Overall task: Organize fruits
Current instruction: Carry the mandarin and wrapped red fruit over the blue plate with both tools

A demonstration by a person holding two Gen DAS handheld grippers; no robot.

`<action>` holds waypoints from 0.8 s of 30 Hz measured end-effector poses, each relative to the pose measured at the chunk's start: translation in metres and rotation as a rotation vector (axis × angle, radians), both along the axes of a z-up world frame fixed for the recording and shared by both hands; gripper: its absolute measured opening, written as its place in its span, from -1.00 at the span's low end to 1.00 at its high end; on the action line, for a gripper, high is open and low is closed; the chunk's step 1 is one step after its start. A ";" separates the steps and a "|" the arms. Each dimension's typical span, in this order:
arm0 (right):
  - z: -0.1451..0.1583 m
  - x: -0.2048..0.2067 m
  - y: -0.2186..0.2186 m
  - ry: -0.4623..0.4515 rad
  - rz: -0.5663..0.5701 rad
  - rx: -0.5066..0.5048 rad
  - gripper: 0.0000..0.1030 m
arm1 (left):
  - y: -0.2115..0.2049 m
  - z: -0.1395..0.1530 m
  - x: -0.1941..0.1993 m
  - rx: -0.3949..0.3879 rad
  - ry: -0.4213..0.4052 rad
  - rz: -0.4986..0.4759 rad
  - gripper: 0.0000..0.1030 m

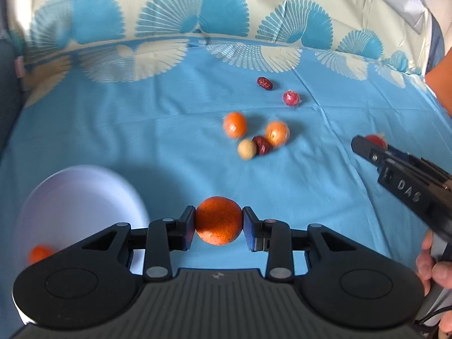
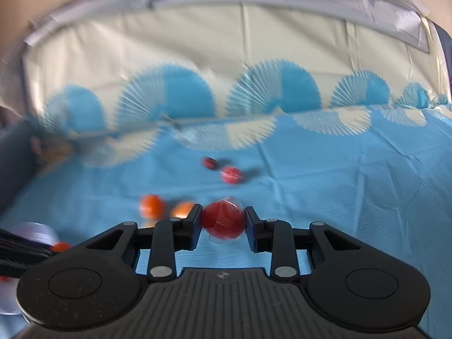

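Left gripper [image 1: 219,226] pinching a round orange [image 1: 219,220], pebbled skin, deep colour, both pads tight on its sides, raised over the blue tablecloth [image 1: 141,130]. Just left, a white plate [image 1: 79,197] with one small orange piece [image 1: 39,254] in it. Right gripper [image 2: 223,223] clamped on a red fruit [image 2: 223,220] in clear wrap. Farther back on the cloth: two wrapped oranges [image 1: 235,124], a pale ball [image 1: 247,149], two dark red dates [image 1: 264,83], another red wrapped fruit [image 1: 291,98].

Bright, even daylight; soft shadows under fruit. Strong fisheye bending at edges. Motion blur heavy across right wrist view.
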State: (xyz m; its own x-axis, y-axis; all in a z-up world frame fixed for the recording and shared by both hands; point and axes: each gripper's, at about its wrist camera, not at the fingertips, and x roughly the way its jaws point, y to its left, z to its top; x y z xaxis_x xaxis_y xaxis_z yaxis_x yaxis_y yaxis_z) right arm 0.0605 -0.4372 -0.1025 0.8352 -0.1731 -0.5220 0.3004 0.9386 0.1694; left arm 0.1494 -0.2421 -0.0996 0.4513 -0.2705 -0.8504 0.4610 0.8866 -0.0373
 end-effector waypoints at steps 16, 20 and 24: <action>0.100 -0.142 0.195 0.016 0.363 0.075 -0.35 | 0.204 0.107 -0.155 0.055 -0.186 0.141 -0.24; 0.113 -0.175 0.232 0.023 0.422 0.067 -0.35 | 0.233 0.118 -0.191 0.029 -0.228 0.159 -0.24; 0.118 -0.196 0.263 0.044 0.468 0.042 -0.35 | 0.254 0.119 -0.216 0.005 -0.227 0.161 -0.24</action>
